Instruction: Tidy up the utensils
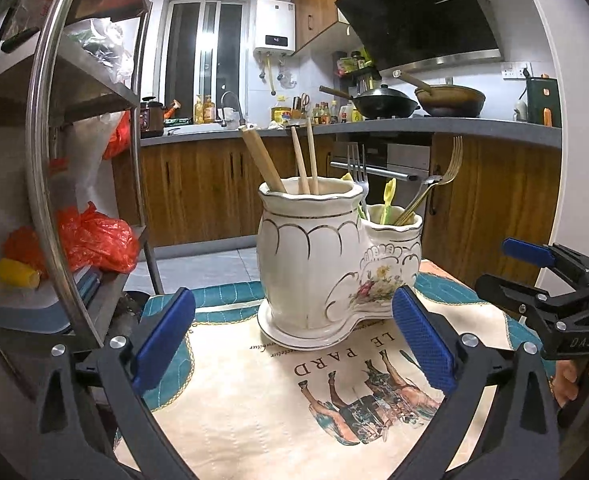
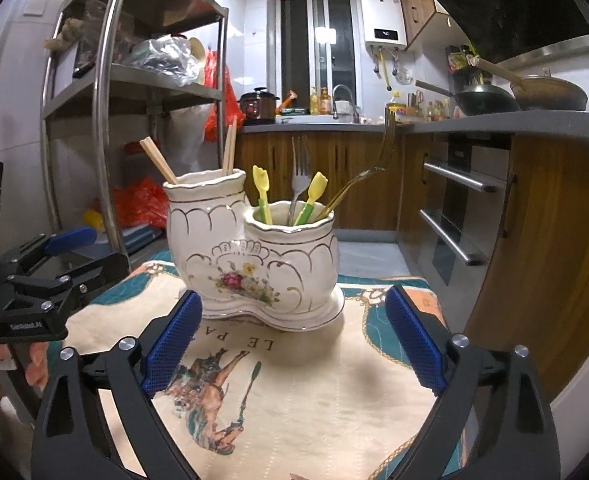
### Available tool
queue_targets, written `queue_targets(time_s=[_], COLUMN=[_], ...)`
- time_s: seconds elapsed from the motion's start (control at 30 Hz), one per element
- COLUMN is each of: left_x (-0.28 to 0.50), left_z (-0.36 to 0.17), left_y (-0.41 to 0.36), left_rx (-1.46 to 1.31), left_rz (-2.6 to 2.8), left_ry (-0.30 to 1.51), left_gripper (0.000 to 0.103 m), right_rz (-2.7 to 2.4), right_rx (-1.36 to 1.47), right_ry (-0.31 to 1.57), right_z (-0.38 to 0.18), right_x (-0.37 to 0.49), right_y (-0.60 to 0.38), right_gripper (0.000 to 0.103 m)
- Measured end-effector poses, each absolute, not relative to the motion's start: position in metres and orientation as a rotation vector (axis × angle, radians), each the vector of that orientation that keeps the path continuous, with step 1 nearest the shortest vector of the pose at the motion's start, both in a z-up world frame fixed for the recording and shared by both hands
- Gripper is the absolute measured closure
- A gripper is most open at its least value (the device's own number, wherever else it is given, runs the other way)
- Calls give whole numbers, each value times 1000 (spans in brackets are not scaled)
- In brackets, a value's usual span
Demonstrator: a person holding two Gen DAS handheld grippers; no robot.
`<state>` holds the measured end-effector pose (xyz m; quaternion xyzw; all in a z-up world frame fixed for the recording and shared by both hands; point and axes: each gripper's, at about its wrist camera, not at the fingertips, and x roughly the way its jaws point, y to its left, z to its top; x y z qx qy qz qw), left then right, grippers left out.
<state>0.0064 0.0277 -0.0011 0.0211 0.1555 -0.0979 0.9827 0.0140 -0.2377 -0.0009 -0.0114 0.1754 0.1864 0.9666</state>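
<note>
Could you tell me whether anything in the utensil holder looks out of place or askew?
Only the gold fork: it leans far out of the shorter cup of the ceramic holder, while the silver fork and chopsticks stand nearer upright. Nothing looks spilled or broken.

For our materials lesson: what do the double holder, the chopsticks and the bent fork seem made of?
Holder: glazed ceramic, likely; glossy white, gilt lines, painted flowers.
Chopsticks: wood or bamboo; matte tan.
Bent fork: metal, gold-toned; shiny and thin.

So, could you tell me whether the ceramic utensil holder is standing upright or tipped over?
Upright. The ceramic utensil holder sits flat on its base on the printed cloth, both mouths facing up, with chopsticks and forks standing inside.
</note>
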Motion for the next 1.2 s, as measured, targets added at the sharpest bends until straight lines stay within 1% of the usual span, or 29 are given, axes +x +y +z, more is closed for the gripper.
queue_targets(time_s=[1.2], left_x=[13], left_z=[-3], left_y=[22], left_rx=[66], left_rz=[-164], left_ry=[338], left_gripper=[6], right_rz=[368], right_rx=[-16], right_ry=[363], right_z=[-1], right_x=[16], right_y=[-236], right_gripper=[8])
